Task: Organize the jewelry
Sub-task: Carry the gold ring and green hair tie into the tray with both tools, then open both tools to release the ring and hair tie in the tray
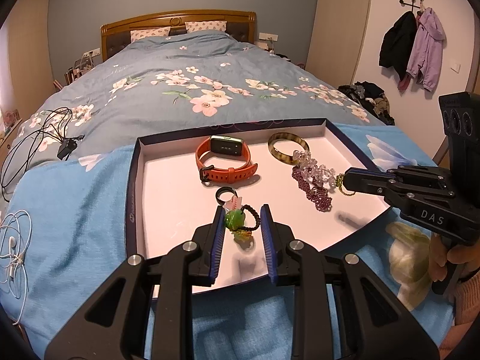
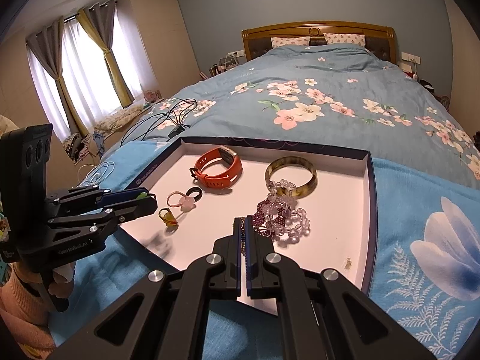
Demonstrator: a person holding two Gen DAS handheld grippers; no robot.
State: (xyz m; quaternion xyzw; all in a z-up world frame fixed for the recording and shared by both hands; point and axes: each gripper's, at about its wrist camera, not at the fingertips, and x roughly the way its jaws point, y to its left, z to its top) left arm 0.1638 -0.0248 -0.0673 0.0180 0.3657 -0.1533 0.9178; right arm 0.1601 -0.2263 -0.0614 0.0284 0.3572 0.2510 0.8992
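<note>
A shallow box lid tray (image 1: pixel 136 186) with a pink floor lies on the bed. In it are an orange smartwatch (image 1: pixel 223 162), a horn bangle (image 1: pixel 288 147), clear and purple bead bracelets (image 1: pixel 315 180), a black ring (image 1: pixel 225 195) and a pink flower hair tie (image 2: pixel 183 201). My left gripper (image 1: pixel 242 222) holds a green-bead black cord bracelet (image 1: pixel 237 219) between its blue pads, a little above the tray. My right gripper (image 2: pixel 243 234) is shut on a thin gold bead chain (image 1: pixel 345 187) beside the bead bracelets. An amber ring (image 2: pixel 168 217) lies near the left gripper.
The tray (image 2: pixel 370 210) rests on a blue flower-print blanket (image 2: pixel 420 240) at the foot of the bed. Black cables (image 1: pixel 51 132) and white earphones (image 1: pixel 15 246) lie to the left. A window with curtains (image 2: pixel 87 72) is at far left. Coats (image 1: pixel 411 48) hang on the right wall.
</note>
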